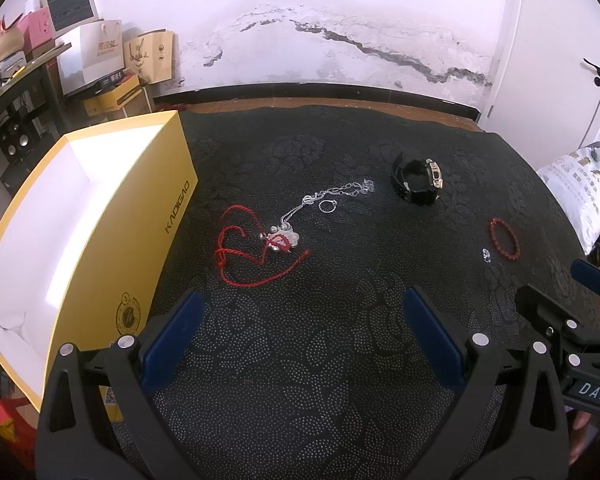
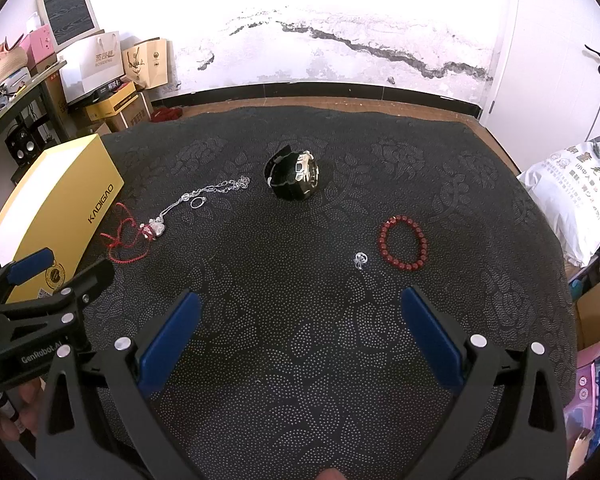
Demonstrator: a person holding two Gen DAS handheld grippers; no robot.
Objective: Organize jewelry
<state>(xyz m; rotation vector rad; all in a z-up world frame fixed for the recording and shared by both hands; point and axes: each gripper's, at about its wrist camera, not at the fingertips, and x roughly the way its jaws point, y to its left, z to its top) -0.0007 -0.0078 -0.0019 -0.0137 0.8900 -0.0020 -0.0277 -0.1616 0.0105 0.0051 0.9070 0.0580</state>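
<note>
An open yellow box [image 1: 100, 216] with a white inside stands at the left of the black patterned cloth [image 1: 300, 360]. Near it lie a red cord with a silver pendant [image 1: 260, 248], a silver chain [image 1: 332, 194] and a small ring [image 1: 327, 206]. A black watch [image 1: 418, 182] lies further back. A red bead bracelet [image 2: 403, 243] and a small silver ring [image 2: 360, 259] lie to the right. My left gripper [image 1: 300, 312] is open and empty, short of the red cord. My right gripper [image 2: 300, 312] is open and empty, short of the bracelet.
Paper bags and cartons [image 1: 112, 60] are stacked at the back left beside a dark shelf [image 1: 16, 92]. A white printed bag [image 2: 572, 200] lies off the right edge of the cloth. A white door [image 2: 572, 40] stands at the back right.
</note>
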